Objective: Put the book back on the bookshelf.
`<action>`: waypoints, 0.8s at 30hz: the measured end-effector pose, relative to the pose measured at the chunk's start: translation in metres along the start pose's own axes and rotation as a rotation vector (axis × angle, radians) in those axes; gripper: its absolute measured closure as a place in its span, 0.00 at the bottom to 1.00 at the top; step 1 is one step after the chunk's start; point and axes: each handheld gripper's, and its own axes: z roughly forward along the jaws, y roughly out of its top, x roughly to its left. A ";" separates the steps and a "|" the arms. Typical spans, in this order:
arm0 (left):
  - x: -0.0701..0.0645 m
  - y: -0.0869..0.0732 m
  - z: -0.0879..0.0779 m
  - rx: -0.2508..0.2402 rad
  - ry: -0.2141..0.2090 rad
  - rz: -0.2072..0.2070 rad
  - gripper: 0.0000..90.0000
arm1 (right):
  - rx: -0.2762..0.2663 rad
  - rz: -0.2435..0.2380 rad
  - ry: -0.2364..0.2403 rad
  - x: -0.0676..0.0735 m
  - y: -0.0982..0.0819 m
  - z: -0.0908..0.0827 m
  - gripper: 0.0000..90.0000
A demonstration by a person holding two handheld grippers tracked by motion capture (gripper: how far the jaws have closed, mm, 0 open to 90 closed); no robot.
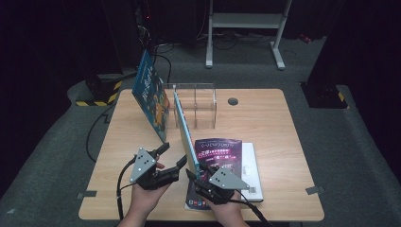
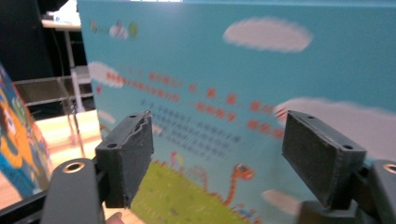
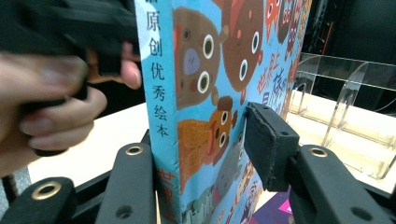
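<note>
Four books (image 1: pixel 185 130), one acrylic rack (image 1: pixel 201 101)

A light wooden table (image 1: pixel 265 123) with a round grommet hole (image 1: pixel 232 101) near its far edge stands on grey carpet (image 1: pixel 359 156), which fills the lower corners of the frame. Black-and-yellow hazard-striped blocks (image 1: pixel 97 92) sit on the floor at centre left and centre right. At upper centre stands a white metal frame (image 1: pixel 246 21) with loose cables beside it; the surrounding room is dark.
</note>
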 end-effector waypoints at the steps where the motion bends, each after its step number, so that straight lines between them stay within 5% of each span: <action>1: -0.002 0.003 -0.002 -0.004 -0.006 0.004 0.26 | -0.001 0.001 0.000 0.000 0.000 0.000 0.63; 12: -0.025 0.019 -0.020 -0.066 -0.085 0.035 0.16 | -0.009 0.013 -0.001 -0.002 -0.001 0.004 0.62; 24: -0.047 0.015 -0.007 -0.011 -0.081 0.040 0.16 | -0.013 0.012 0.001 0.002 -0.002 0.008 0.62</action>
